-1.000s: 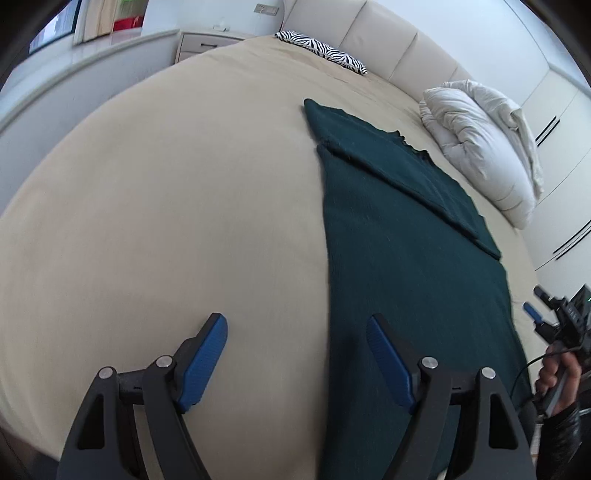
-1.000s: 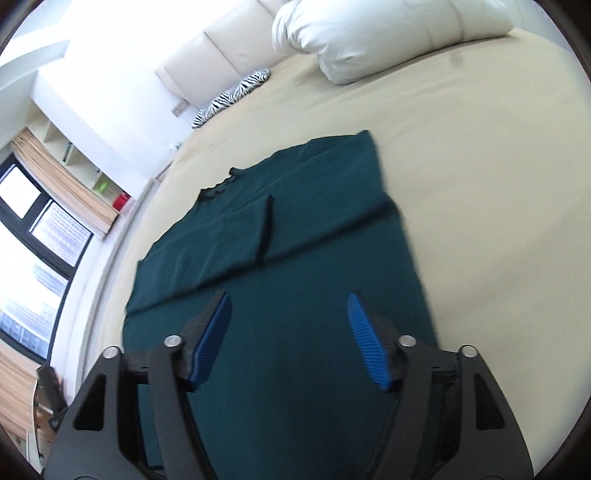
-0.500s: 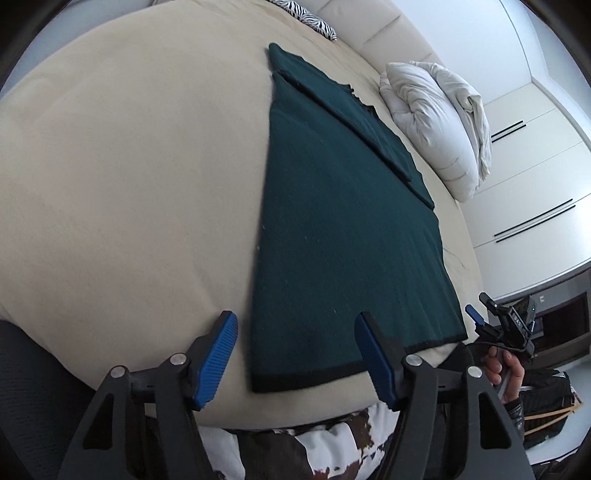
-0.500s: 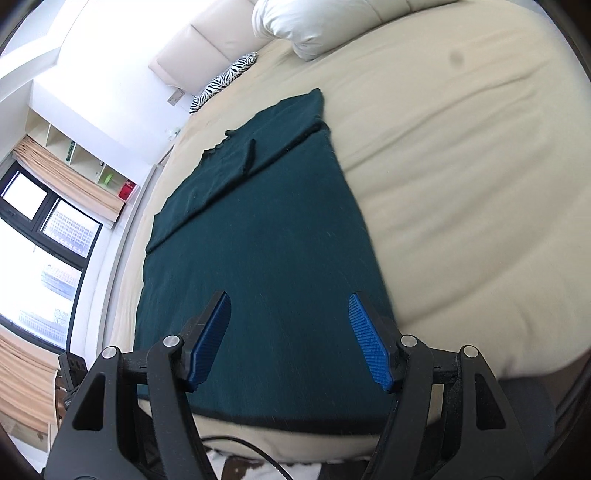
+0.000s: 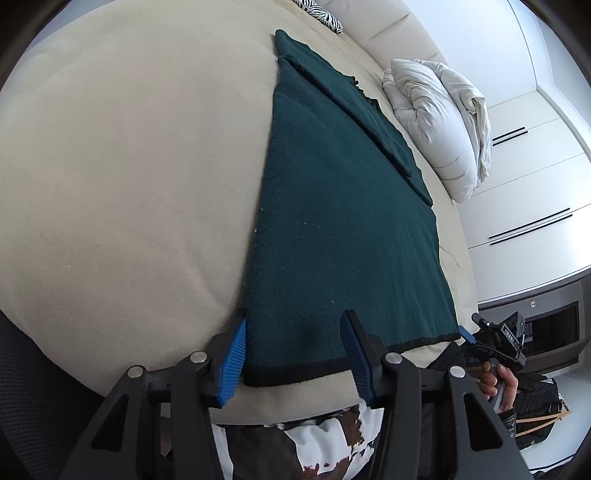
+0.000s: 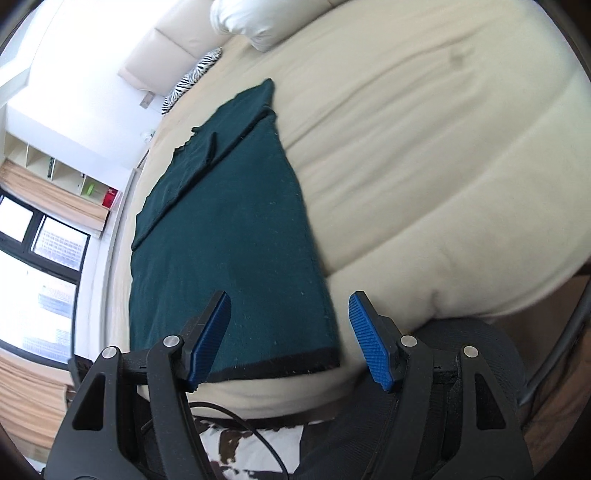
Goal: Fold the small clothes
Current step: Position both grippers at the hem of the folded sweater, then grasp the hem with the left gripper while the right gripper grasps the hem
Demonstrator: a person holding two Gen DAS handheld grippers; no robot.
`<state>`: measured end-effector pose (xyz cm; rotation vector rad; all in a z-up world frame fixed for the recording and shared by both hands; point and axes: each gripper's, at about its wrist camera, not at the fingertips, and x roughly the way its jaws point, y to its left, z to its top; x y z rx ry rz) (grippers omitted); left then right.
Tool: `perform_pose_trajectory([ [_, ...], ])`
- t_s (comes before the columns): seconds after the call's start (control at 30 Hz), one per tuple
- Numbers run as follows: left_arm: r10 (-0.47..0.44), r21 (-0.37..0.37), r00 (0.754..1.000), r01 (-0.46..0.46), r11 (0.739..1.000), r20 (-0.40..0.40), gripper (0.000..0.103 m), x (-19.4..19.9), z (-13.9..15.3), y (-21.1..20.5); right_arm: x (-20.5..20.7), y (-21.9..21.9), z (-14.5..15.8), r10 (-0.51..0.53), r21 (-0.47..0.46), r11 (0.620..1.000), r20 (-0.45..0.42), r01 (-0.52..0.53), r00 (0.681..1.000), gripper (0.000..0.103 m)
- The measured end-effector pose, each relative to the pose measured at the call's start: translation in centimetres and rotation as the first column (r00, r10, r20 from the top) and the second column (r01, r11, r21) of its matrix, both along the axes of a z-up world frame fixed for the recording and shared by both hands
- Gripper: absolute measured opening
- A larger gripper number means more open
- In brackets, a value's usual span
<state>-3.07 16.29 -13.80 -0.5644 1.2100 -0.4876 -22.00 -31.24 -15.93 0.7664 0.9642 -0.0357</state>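
A dark green knit garment lies flat on a beige bed, its sleeves folded across the far end, its black hem at the near edge of the bed. It also shows in the right wrist view. My left gripper is open, straddling the hem's near left corner. My right gripper is open, straddling the hem's near right corner. The right gripper also shows at the left wrist view's right edge, held by a hand.
A white pillow lies at the far right of the bed. A zebra-print cushion lies by the headboard. White wardrobes stand to the right, and a window to the left. A brown-and-white cowhide rug lies below the bed edge.
Both grippers have drawn back from over the garment to its near hem at the bed edge and come down close to the two corners. Both stay open.
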Motion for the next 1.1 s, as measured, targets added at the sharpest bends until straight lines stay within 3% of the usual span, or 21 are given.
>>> perform_pose_trajectory([
  [0.1, 0.001, 0.002, 1.0, -0.001, 1.0, -0.009, 0.054, -0.1, 0.0, 0.1, 0.3, -0.1, -1.2, 0.024, 0.06, 0.998, -0.067, -0.019, 0.997, 0.065],
  [0.37, -0.014, 0.0, 1.0, 0.014, 1.0, -0.018, 0.053, -0.5, -0.2, 0.2, 1.2, 0.0, -1.8, 0.07, 0.092, 0.994, -0.123, -0.059, 0.99, 0.064],
  [0.43, -0.016, 0.004, 1.0, 0.016, 1.0, -0.019, 0.05, -0.6, -0.2, 0.2, 1.6, 0.1, -1.9, 0.076, 0.08, 0.995, -0.144, -0.065, 0.987, 0.061],
  [0.57, -0.02, 0.017, 0.999, 0.021, 1.0, -0.031, 0.03, -0.7, -0.4, 0.4, 2.5, 0.2, -2.4, 0.092, 0.082, 0.994, -0.167, -0.079, 0.982, 0.044],
  [0.7, -0.004, -0.003, 0.999, 0.004, 1.0, -0.048, 0.018, -1.0, -0.7, 1.0, 2.2, 0.1, -2.7, 0.091, 0.105, 0.992, -0.161, -0.075, 0.983, 0.038],
  [0.87, 0.002, -0.02, 0.999, -0.003, 1.0, -0.053, 0.011, -1.2, -0.7, 1.0, 1.8, -0.3, -3.2, 0.081, 0.128, 0.99, -0.155, -0.061, 0.985, 0.023],
  [1.1, 0.018, -0.035, 1.0, -0.018, 0.999, -0.026, 0.008, -1.4, -0.1, 1.1, 1.4, -0.6, -3.6, 0.069, 0.158, 0.986, -0.126, -0.048, 0.99, 0.018],
])
